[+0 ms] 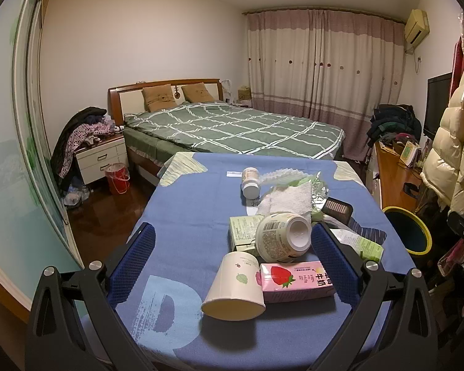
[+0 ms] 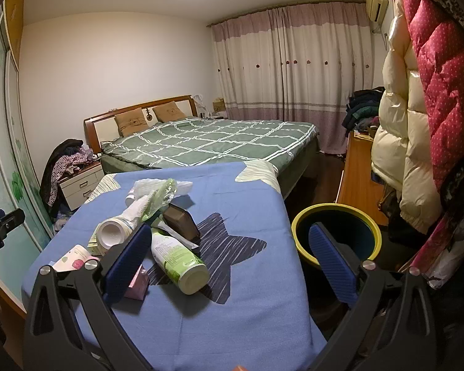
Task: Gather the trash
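Trash lies on a table with a blue cloth point(image 1: 185, 216). In the left wrist view a paper cup point(image 1: 235, 287) lies on its side, beside a pink strawberry milk carton point(image 1: 297, 281), an overturned white tub point(image 1: 284, 238), a green box point(image 1: 241, 235), a small white bottle point(image 1: 251, 182) and crumpled paper and plastic point(image 1: 290, 198). My left gripper point(image 1: 232, 262) is open with the cup, carton and tub between its fingers. In the right wrist view a green-white bottle point(image 2: 179, 259) lies near a brown case point(image 2: 181, 221). My right gripper point(image 2: 229, 262) is open and empty above the table's right edge, with the yellow-rimmed bin point(image 2: 337, 235) behind its right finger.
The bin point(image 1: 408, 232) stands on the dark floor right of the table. A bed point(image 1: 232, 126) is behind the table, a nightstand point(image 1: 102, 157) and red bucket point(image 1: 117, 177) at the left. Hanging coats point(image 2: 417, 123) and a wooden desk point(image 2: 355, 167) are at the right.
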